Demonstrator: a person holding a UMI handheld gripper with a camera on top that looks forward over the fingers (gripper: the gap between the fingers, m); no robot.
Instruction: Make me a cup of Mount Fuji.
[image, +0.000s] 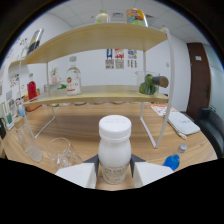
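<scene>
A white plastic bottle with a white screw cap stands upright between my gripper's two fingers, held above the wooden table. Both finger pads press against its lower body, so the gripper is shut on it. A clear glass cup sits on the table just left of the fingers. The bottle's base is hidden below the fingers.
A two-tier wooden shelf on white legs stands beyond the bottle, carrying a clear bottle with red label, a green bottle lying down and a red item. A blue-capped bottle lies right of the fingers. A white box rests further right.
</scene>
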